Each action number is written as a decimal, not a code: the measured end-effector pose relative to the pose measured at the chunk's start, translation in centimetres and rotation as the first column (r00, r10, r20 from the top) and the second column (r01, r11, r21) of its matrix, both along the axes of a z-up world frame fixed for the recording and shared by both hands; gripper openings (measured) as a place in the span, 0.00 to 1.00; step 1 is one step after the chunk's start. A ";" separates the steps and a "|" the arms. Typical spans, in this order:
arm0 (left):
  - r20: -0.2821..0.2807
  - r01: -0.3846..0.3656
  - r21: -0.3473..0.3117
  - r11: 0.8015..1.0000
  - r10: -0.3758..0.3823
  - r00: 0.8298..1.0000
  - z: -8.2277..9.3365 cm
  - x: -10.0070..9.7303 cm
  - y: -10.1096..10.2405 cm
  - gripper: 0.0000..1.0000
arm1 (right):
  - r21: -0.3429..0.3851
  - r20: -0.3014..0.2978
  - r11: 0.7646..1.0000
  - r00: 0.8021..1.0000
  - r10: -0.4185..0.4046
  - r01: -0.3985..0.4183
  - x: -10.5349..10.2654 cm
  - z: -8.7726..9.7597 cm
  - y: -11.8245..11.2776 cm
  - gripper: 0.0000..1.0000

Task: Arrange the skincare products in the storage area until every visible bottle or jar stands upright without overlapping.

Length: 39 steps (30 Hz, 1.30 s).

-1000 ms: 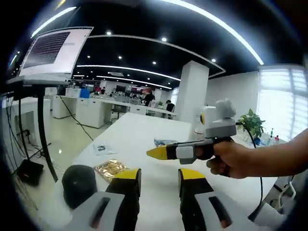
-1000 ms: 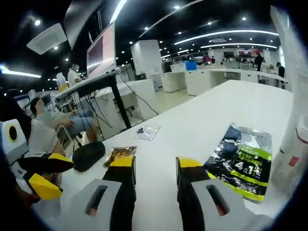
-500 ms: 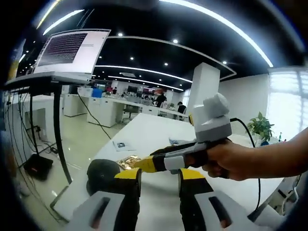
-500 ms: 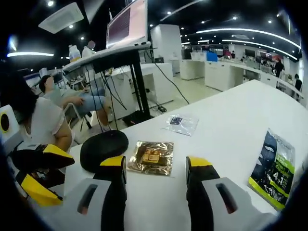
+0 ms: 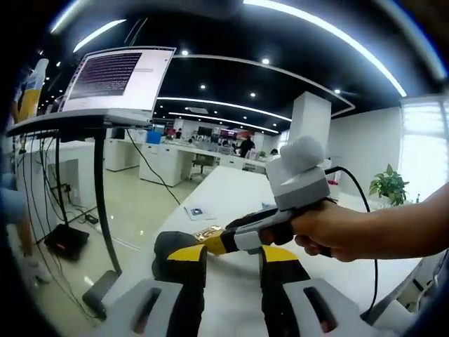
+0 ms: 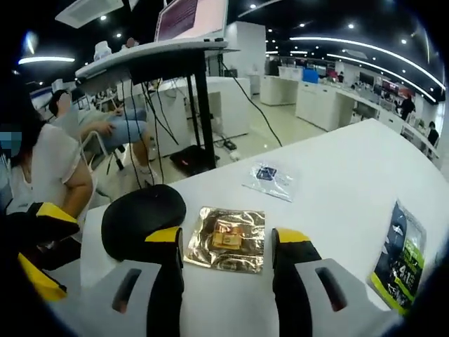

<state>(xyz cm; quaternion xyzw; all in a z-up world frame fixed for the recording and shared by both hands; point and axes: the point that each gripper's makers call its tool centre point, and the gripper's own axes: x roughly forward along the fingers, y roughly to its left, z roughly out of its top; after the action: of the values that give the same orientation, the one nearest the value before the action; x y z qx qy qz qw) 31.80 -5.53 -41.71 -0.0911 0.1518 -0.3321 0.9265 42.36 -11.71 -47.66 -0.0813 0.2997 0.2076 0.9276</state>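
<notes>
Gold foil sachet (image 6: 228, 238) lying flat, lower centre of right gripper view, between parted jaws of right gripper (image 6: 228, 242), beside black round case (image 6: 140, 214). Judged light, thin, slippery; take by edge. Left gripper (image 5: 226, 258) jaws apart, holding nothing.

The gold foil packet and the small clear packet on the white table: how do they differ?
The gold foil packet is shiny, opaque and larger; the clear packet is see-through with a dark item inside. The gold foil packet lies near the right gripper, between its jaws in this view; the clear packet lies farther off. Both lie flat on the table.
</notes>
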 end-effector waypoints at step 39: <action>-0.016 0.033 0.014 0.999 -0.032 0.999 -0.5 -0.2 -1.7 0.29 | 0.142 0.009 0.966 0.976 -0.218 0.215 -0.2 1.4 -6.0 0.38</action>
<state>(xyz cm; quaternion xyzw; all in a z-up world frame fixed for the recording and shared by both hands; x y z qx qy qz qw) 31.56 -7.21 -42.25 -0.0845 0.1628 -0.3453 0.9204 42.19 -17.68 -46.30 0.0149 0.2801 0.1246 0.9517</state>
